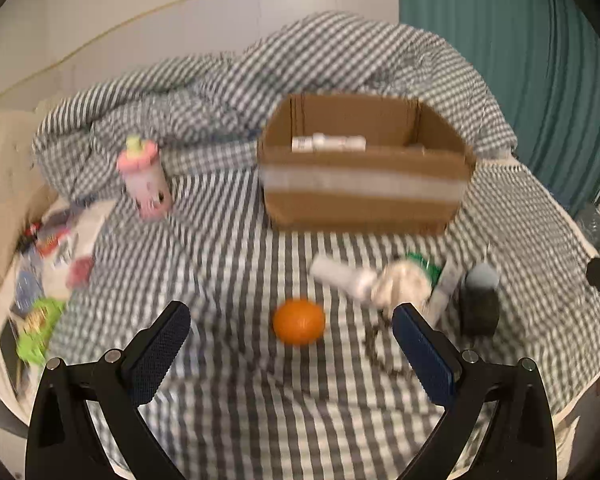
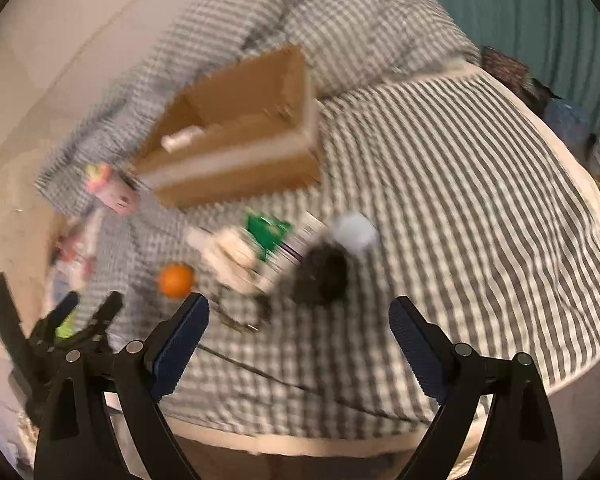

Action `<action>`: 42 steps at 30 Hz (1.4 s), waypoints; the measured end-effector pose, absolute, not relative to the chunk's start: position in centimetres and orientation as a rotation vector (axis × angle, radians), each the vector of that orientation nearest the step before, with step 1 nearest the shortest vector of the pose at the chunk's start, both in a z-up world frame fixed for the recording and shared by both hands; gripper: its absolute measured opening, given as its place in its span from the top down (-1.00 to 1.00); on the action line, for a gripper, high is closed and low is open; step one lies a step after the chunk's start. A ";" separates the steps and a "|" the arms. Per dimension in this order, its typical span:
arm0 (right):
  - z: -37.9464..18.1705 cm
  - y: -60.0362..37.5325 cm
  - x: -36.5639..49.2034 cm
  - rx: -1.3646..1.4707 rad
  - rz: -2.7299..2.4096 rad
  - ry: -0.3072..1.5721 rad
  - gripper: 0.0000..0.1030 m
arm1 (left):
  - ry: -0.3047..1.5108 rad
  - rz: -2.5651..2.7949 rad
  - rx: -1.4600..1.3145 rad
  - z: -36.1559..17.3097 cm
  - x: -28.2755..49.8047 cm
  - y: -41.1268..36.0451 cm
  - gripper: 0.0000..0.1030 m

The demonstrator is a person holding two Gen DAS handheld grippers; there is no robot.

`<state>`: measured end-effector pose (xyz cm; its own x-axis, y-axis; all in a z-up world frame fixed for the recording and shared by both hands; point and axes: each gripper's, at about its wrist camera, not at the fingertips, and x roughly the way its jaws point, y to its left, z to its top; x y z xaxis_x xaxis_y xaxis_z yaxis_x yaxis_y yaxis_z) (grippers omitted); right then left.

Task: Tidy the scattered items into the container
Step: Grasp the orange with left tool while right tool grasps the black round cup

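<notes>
Reaching: the left gripper hung low in the frame, spread wide and holding nothing, with the orange ball just past its tips.
Right gripper: also spread wide, holding nothing, low in its frame above the pile.
Box: the cardboard box sat on the bed in the upper middle, open top up, long side running left to right.
Pile: a white bottle lay on its side, long way slanting from upper left to lower right; a dark jar stood up beside it.
Pink cup: stood tilted at the left.
Risk: the ball was round and the bed soft, so a bump might roll it away.
Blur: small things were hard to tell.
</notes>
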<state>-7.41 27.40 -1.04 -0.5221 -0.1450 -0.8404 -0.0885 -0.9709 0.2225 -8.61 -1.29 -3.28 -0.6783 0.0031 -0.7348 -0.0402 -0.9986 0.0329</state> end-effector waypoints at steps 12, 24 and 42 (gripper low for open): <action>-6.4 27.2 -10.5 1.631 -2.806 -0.239 -0.78 | 0.007 2.860 -1.357 -9.9 -9.8 -2.6 -1.00; -11.7 24.7 -16.0 1.718 -2.793 -0.061 -0.78 | 0.033 2.825 -1.387 -13.6 -15.8 -1.7 -1.00; -13.6 22.4 -16.3 1.749 -2.720 -0.030 0.47 | 0.033 2.745 -1.499 -17.0 -18.3 -0.2 -0.31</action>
